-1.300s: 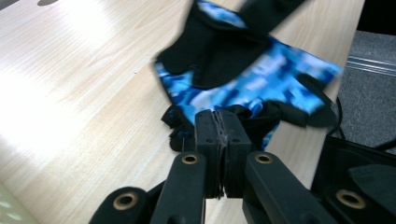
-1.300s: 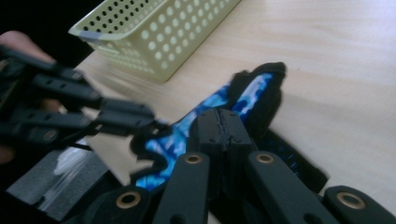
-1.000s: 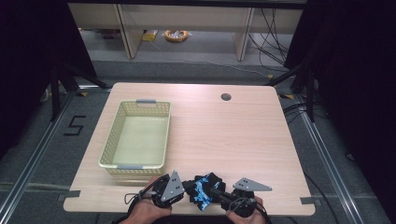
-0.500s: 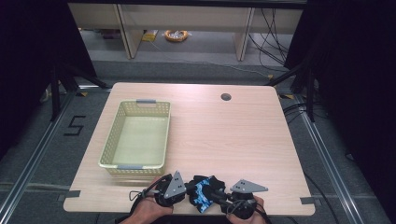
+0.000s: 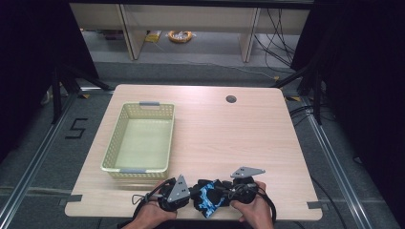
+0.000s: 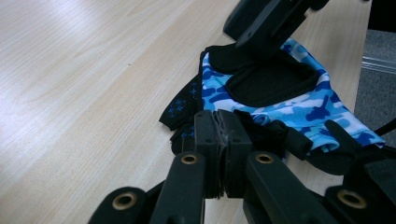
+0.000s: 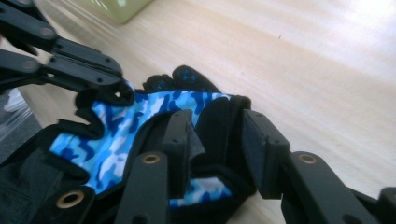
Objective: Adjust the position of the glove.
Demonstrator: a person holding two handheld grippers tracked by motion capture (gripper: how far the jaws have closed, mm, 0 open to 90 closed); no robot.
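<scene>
At the near edge of the table [image 5: 248, 138], a pale wood-grain laminate top with rounded corners, a fingerless glove [image 5: 208, 199] was seen lying flat between the two grippers. Its fabric was smooth and stretchy, printed in blue, light-blue and white camouflage, with black padded panels and black binding along the edges; short finger stubs with small blue crosses were noted in the left gripper view.

The left gripper [image 6: 219, 140] was found closed, its black ribbed pads pressed flat together, with a black edge of the glove [image 6: 299, 98] apparently pinched just at their tips, though the exact contact was hidden behind the pads. The right gripper [image 7: 217, 140] was found partly open, its jaws having just been opening; a black cuff fold of the glove [image 7: 135, 121] stood between them, touched by the left-hand pad while a gap was left before the other. Each gripper was topped by a grey three-cornered plate and held in a hand [image 5: 255, 210].

Farther back and to the left, a pale yellow-green plastic basket [image 5: 111, 151] was recorded, rectangular, with perforated lattice walls and grey handle tabs. Near the far edge a round dark grommet hole [image 5: 231, 99] was noted
</scene>
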